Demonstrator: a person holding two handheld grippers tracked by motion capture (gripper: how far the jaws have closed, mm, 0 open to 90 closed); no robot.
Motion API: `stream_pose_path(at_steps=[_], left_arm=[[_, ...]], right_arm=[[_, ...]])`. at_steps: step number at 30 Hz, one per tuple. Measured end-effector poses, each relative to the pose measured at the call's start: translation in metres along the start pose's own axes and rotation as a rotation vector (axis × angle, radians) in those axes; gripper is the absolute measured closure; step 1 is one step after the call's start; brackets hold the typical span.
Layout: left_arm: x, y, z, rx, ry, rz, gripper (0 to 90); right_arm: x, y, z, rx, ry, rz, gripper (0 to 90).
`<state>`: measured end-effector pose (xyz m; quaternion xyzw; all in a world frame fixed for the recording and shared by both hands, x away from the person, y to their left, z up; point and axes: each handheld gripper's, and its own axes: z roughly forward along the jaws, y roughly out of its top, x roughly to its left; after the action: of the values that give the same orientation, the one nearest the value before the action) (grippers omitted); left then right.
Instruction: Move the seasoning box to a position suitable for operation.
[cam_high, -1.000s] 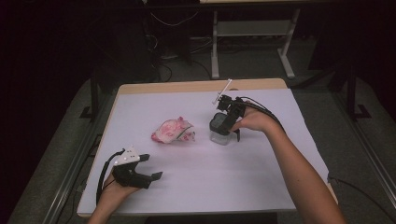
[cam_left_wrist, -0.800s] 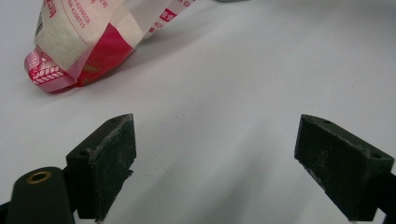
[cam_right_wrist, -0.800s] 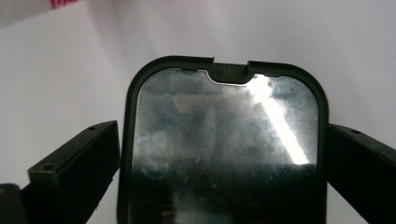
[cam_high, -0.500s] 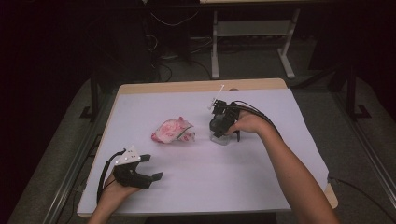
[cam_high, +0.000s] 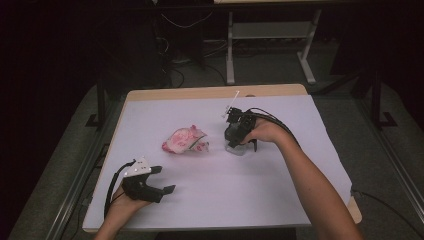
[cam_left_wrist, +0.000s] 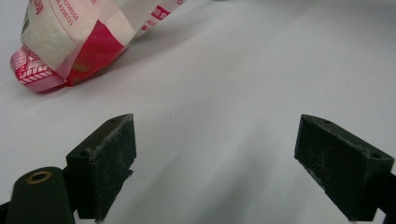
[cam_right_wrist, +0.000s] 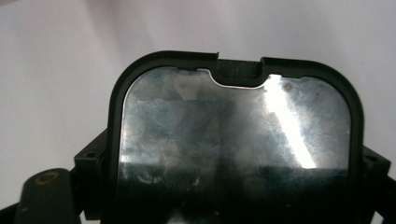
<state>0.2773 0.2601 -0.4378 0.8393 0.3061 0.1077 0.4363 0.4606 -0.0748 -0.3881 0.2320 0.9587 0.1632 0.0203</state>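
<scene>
A small black-rimmed box with a shiny lid (cam_right_wrist: 233, 140) sits between the jaws of my right gripper (cam_right_wrist: 233, 163). The jaws have just been closing and now lie against its two sides. In the high view this gripper (cam_high: 236, 142) points down at the box (cam_high: 239, 150) right of the table's middle. A crumpled pink-and-white wrapper (cam_high: 184, 141) lies left of it. My left gripper (cam_high: 165, 180) rests open near the front left edge with nothing between its jaws. The wrapper (cam_left_wrist: 70, 46) lies ahead of that gripper, to its left.
A white sheet (cam_high: 220, 200) covers the wooden table (cam_high: 210, 92). A thin white stick (cam_high: 231, 100) pokes up behind the right gripper. Beyond the table are a metal stand (cam_high: 270, 35) and cables on a dark floor.
My right gripper has shifted slightly left and settled down over the small box. The left gripper and the wrapper have not moved.
</scene>
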Motion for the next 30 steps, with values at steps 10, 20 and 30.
stream_pose_path(at_steps=[10, 20, 30], left_arm=[[0.001, -0.001, -0.001, -0.002, -0.008, -0.008, 12.3], [-0.002, 0.000, 0.001, 0.002, -0.020, 0.002, 12.4], [-0.003, 0.000, 0.000, 0.001, -0.017, 0.006, 12.3]], right_arm=[[0.000, -0.006, -0.010, -0.010, 0.010, -0.007, 15.0], [0.017, -0.017, -0.034, -0.010, 0.016, -0.066, 15.0], [0.044, -0.020, -0.048, -0.017, 0.019, -0.146, 15.1]])
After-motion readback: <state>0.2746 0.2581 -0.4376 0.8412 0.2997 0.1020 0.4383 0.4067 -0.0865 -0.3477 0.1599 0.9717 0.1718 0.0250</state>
